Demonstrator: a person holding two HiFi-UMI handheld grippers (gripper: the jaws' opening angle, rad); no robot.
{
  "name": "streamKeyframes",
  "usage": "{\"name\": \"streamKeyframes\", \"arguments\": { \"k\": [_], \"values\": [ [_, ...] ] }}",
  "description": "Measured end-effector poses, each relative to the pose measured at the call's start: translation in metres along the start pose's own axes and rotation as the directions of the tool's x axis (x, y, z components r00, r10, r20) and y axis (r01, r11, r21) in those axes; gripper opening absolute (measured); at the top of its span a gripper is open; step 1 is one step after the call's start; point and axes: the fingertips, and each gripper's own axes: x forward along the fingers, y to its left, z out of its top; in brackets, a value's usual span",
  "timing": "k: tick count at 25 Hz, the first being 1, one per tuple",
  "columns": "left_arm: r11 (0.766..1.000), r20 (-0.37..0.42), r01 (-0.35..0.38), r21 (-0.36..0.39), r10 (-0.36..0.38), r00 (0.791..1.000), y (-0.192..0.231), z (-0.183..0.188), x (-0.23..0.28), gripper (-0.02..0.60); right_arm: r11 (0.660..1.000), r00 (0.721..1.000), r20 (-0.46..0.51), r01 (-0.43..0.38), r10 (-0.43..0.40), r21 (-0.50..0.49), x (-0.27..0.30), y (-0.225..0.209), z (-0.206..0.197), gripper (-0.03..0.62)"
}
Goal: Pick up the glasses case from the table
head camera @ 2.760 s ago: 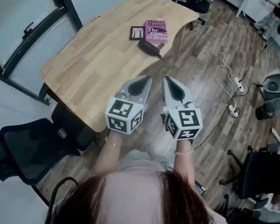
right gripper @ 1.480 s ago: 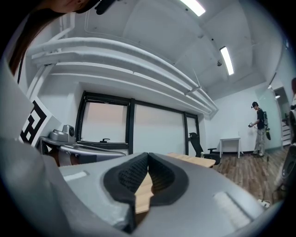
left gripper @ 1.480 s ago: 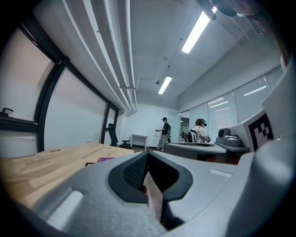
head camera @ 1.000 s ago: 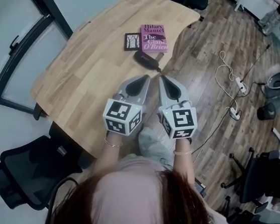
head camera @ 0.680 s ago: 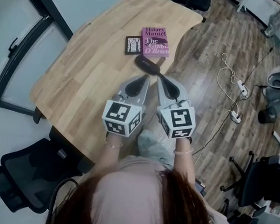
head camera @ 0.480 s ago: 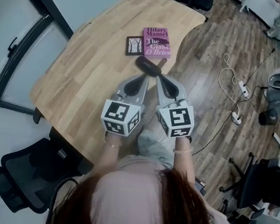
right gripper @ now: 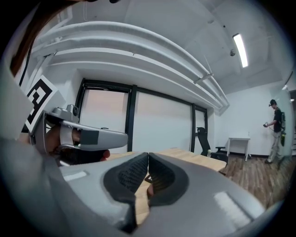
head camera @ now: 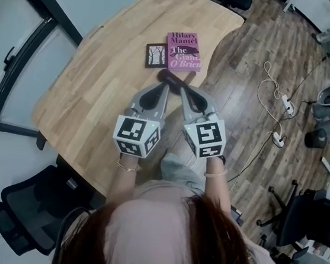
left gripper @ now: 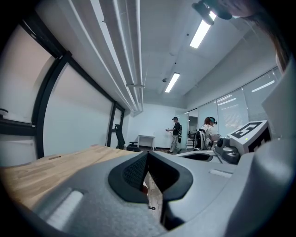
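1. The glasses case [head camera: 167, 76], a dark oblong, lies on the wooden table [head camera: 106, 79] near its right edge, a little above the centre of the head view.
2. A pink book [head camera: 183, 51] lies flat just above the case, and a small dark card [head camera: 156, 55] sits touching the book's left side.
3. The left gripper [head camera: 162, 88] is held over the table with its tip right at the case's near end. I cannot tell whether it touches.
4. In the left gripper view its jaws [left gripper: 147, 155] are pressed together with nothing between them.
5. The right gripper [head camera: 183, 90] points in from the right, and its tip is just beside the case.
6. Its jaws are closed too, with nothing caught between the pads [right gripper: 148, 158].
7. At the right of the head view, a white cable with a power strip [head camera: 282, 101] trails across the wood floor.
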Motion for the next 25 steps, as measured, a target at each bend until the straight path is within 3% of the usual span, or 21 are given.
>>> {"name": "streamKeyframes", "arguments": {
  "k": [25],
  "values": [
    [0.998,-0.019,-0.047,-0.032,0.047,0.999,0.065,-0.012,0.076,0.008,0.986,0.976,-0.149,-0.165,0.159,-0.031,0.097,-0.027,-0.054,0.077]
  ]
}}
